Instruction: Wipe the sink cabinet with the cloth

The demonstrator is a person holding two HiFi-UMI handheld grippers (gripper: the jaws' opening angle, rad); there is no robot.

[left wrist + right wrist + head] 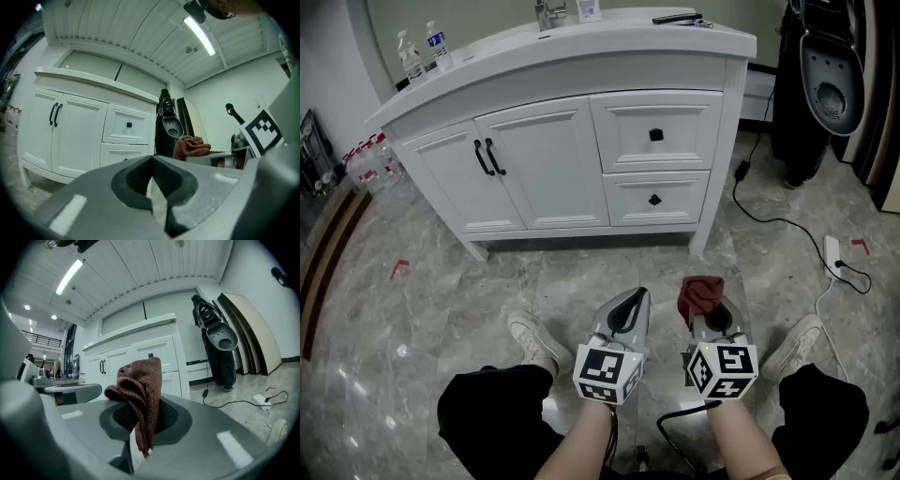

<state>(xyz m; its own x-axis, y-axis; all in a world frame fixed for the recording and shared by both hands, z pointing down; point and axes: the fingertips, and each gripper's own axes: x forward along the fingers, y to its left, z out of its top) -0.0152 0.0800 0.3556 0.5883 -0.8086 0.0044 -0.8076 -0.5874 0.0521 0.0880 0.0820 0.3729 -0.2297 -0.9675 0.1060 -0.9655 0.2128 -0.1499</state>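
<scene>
The person stands facing the white sink cabinet (546, 167), which is at the far side of the grey marble floor (441, 309), with both tongs held low and near, above the shoes (534, 339). The right tongs (707, 313) pinch the reddish-brown cloth (140, 385); it bunches above the pads and a fold hangs down between them. The cloth is well apart from the cabinet. The left tongs (152, 158), just left of the right pair, are pressed together at the tips and hold nothing. Two water bottles (425, 52) stand at the far left of the cabinet's surface (609, 36). A black cable (769, 221) runs across the floor on the right to a white power strip (833, 252).
</scene>
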